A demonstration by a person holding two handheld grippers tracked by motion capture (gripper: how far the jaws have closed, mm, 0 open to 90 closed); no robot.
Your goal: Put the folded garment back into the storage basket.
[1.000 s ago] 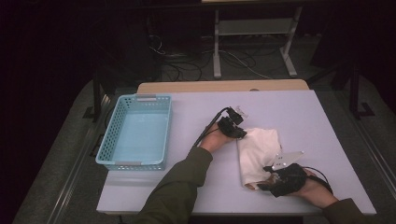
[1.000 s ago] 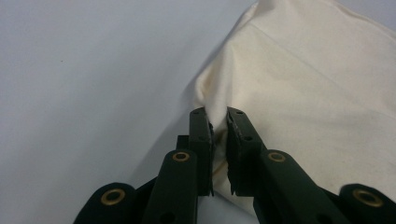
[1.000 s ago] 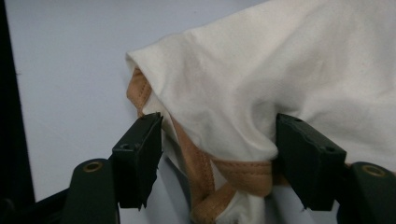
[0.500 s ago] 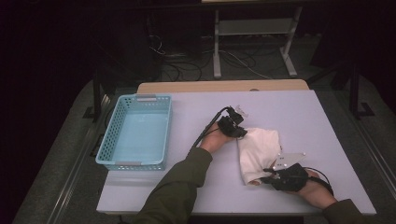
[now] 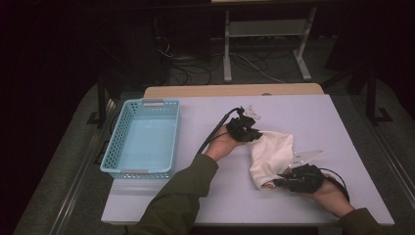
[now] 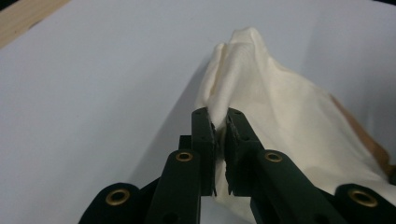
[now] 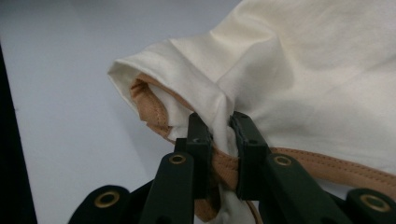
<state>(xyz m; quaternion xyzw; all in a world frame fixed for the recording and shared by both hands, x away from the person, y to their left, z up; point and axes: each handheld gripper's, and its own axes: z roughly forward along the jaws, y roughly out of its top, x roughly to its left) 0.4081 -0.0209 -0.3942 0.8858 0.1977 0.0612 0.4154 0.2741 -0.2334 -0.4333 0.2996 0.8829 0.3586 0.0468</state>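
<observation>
Two claws hold one garment at this moment, and each grip carries its own risk. Nearest to me, my right claw (image 5: 280, 182) has just been closing and now pinches the cream cloth (image 5: 271, 152) at its near end, where a tan trim band (image 7: 322, 169) runs along the hem. In the right gripper view the jaws clamp both a bunched fold of cream fabric and the band beneath it. Judgement: the bite is shallow and sits close to the hem edge, so a sharp pull could strip the fabric out of the jaws, or leave me holding the band alone while the body of the cloth sags.

Farther out, my left claw (image 5: 250, 133) is closed on a thin raised ridge of the same cloth, as the left gripper view shows; very little material lies between the pads. Judgement: a single layer gripped at a crease is likely to slip if the two hands separate unevenly, and the cloth would drop back onto the desk (image 5: 342, 122) in a heap.

The cloth lies on the right half of the desk, between my hands. Farthest to the left stands the blue basket (image 5: 115, 147), well apart from the cloth. Judgement: if the cloth goes to the basket, a trailing end could drag across the desk or catch the basket's rim.
</observation>
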